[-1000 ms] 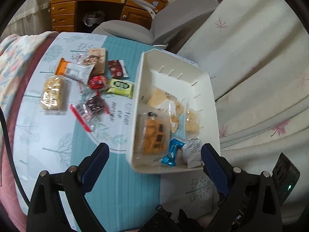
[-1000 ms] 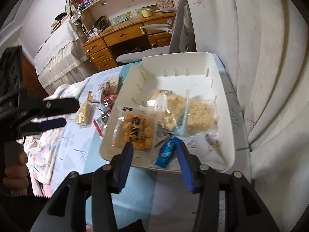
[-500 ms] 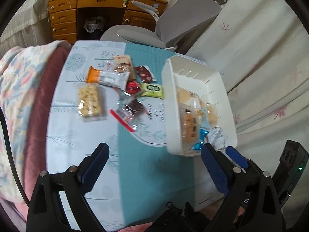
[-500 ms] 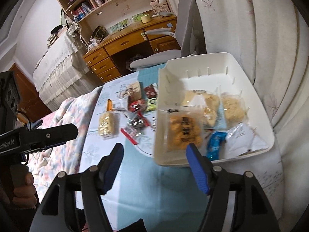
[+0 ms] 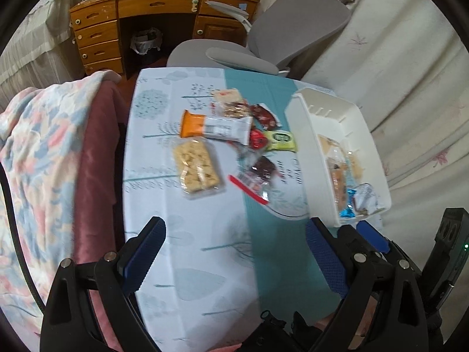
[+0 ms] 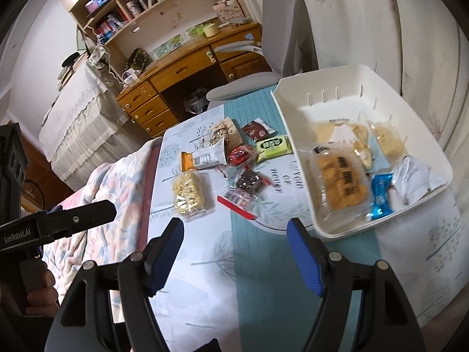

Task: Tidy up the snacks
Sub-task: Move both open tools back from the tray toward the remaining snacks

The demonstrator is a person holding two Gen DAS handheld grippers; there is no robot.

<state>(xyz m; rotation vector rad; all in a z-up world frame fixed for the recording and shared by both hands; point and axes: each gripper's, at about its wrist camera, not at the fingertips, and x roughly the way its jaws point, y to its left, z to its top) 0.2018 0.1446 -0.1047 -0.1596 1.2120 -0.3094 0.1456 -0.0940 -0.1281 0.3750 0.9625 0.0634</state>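
Both grippers hang over the near part of the table (image 5: 205,264). My left gripper (image 5: 234,226) is open and empty, as is my right gripper (image 6: 234,224), which stands less wide. Ahead lie loose snacks: a puffed-rice pack (image 5: 196,165) (image 6: 189,192), an orange-and-white bar (image 5: 217,127) (image 6: 202,157), a green packet (image 5: 280,139) (image 6: 271,146), a red sweet (image 6: 240,155) and a dark snack in clear wrap (image 5: 261,173) (image 6: 247,183). On the right, the white basket (image 5: 302,135) (image 6: 346,73) holds an orange cracker pack (image 6: 343,186), a blue sweet (image 6: 381,198) and pale packs.
A flowered blanket (image 5: 35,161) drapes along the table's left edge. Behind the table stand a grey chair (image 5: 293,29) and a wooden desk (image 5: 158,8). A pale curtain (image 5: 410,73) hangs close behind the basket. A hand (image 6: 38,290) holds the left gripper's handle.
Both grippers have moved left, off the basket and toward the loose snacks; the basket now sits at the right of both views. The right gripper's jaws have spread wider.
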